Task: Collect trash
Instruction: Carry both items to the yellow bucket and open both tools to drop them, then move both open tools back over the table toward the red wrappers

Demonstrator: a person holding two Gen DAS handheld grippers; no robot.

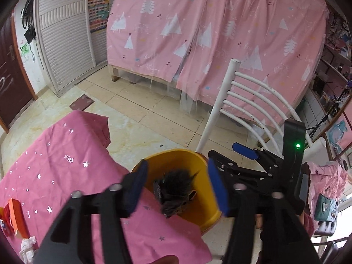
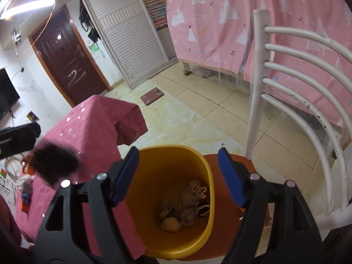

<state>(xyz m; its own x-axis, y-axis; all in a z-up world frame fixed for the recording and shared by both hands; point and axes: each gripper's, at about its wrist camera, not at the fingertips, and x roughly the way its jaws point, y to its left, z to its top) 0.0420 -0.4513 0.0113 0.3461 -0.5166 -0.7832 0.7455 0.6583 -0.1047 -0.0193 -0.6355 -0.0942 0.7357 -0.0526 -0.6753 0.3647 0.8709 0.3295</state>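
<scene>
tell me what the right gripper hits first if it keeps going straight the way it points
Probably the trash at the bottom of the yellow bin: the open right gripper points down into its mouth, and nothing shows between. Depth is hard to judge.

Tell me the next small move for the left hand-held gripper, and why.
Probably swing it back to the table: the left hand-held gripper is open, the furry clump is free over the bin, and a tissue lies there.
</scene>
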